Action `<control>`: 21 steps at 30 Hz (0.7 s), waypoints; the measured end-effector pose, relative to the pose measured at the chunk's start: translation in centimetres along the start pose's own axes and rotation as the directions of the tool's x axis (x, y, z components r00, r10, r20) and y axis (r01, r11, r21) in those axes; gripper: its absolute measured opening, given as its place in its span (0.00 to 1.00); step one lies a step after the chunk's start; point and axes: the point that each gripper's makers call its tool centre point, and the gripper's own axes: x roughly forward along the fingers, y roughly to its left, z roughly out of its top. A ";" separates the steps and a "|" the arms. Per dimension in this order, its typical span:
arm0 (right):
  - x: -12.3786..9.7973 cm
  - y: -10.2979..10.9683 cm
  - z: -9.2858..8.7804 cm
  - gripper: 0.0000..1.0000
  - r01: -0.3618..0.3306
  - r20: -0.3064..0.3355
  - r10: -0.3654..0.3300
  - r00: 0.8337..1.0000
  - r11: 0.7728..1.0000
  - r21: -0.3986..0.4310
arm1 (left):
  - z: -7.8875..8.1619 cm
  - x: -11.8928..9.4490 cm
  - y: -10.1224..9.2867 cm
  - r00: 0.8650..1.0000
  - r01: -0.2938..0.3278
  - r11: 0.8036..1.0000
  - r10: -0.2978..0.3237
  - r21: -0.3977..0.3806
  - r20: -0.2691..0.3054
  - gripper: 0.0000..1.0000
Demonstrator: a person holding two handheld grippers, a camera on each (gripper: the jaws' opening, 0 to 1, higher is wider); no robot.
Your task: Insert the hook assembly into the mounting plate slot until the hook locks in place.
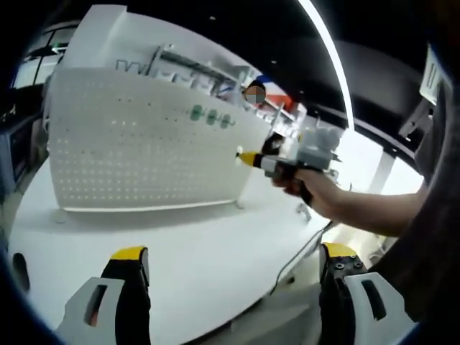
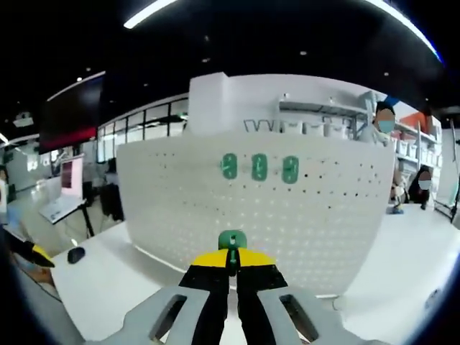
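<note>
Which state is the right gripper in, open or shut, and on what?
Shut: in the right gripper view, the right gripper has its jaws pressed together on a green hook, in front of the white pegboard.

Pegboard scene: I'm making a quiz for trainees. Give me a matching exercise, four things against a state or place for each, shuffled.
Things:
1. right gripper
2. left gripper
3. three green hooks
4. pegboard

States or places:
A. open, holding nothing
B. upright on the white table
C. shut on a green hook
D. in a row, already on the pegboard

Pairs: 1-C, 2-A, 3-D, 4-B
</note>
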 end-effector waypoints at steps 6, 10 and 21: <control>0.9 -2.1 -0.2 0.00 0.056 -0.002 -0.056 0.998 0.998 0.001 | 0.3 0.3 0.4 1.000 -0.003 1.000 0.003 0.000 -0.002 1.00; 1.4 -3.5 0.2 0.00 0.092 0.008 -0.092 0.996 0.996 -0.001 | 0.3 0.4 0.7 1.000 -0.009 1.000 0.009 0.000 -0.005 1.00; 3.1 -7.1 1.8 0.00 0.172 0.050 -0.173 0.984 0.985 0.010 | 0.3 0.8 1.1 0.999 -0.011 0.999 0.012 0.036 -0.031 1.00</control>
